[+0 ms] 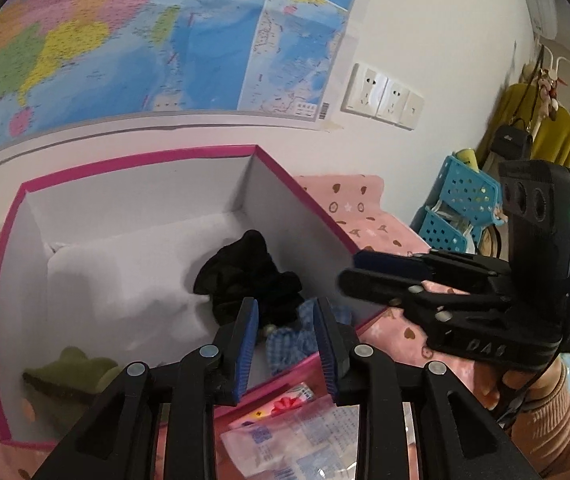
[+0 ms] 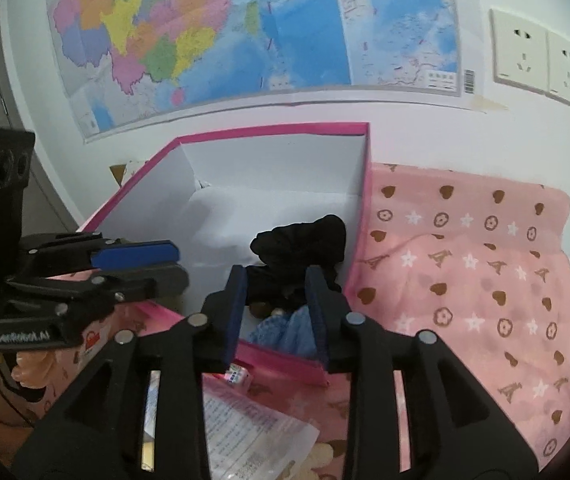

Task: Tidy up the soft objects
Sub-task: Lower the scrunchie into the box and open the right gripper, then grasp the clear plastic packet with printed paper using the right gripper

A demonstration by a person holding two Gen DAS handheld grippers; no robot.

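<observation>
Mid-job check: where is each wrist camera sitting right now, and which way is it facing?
Left wrist: on the left gripper, angled down into the pink-rimmed box, facing the wall map; shows its own fingers, the right gripper and a sleeve.
Right wrist: on the right gripper, above the box's near right corner, facing the same wall; shows its own fingers and the left gripper.
Shared: box, black cloth, blue checked cloth, map.
</observation>
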